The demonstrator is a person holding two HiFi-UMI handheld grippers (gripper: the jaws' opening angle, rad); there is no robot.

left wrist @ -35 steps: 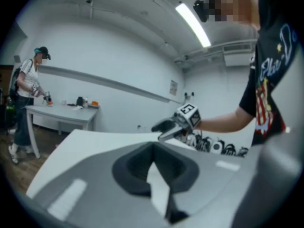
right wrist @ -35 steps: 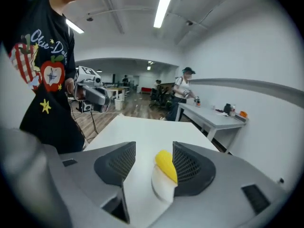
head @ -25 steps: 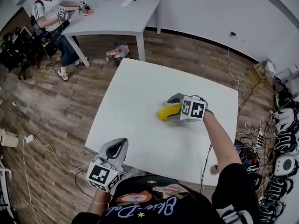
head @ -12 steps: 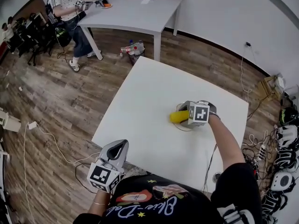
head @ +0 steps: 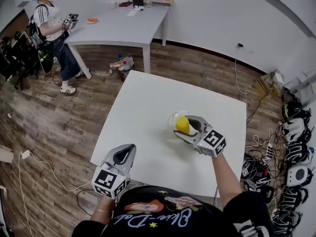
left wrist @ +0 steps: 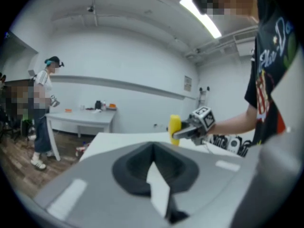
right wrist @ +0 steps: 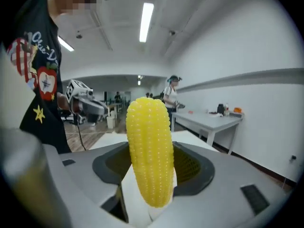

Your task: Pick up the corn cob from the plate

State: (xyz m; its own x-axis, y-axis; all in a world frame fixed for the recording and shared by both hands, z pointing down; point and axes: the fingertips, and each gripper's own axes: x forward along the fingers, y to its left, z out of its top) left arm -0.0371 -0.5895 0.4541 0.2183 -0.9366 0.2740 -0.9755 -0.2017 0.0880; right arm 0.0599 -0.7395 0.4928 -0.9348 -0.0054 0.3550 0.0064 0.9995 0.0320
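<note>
A yellow corn cob point(head: 182, 125) is held just above a clear plate point(head: 175, 116) on the white table point(head: 148, 112), with my right gripper point(head: 184, 127) shut on it. In the right gripper view the corn cob point(right wrist: 149, 151) stands upright between the jaws, its lower end clamped. My left gripper point(head: 128, 150) hovers at the table's near left edge, shut with nothing in it. In the left gripper view, the left gripper point(left wrist: 156, 186) has its jaws together, and the corn cob point(left wrist: 175, 128) shows far off in the right gripper point(left wrist: 186, 131).
A second table point(head: 118, 21) stands at the back with small items on it. Beside it, a person point(head: 52, 26) holds grippers. Bottles point(head: 121, 63) lie on the wooden floor under that table. Cables and gear point(head: 296, 147) crowd the floor at the right.
The right gripper has drawn back towards me and turned, lifting the corn cob off the plate; the cob now points upward. The left gripper has stayed where it was.
</note>
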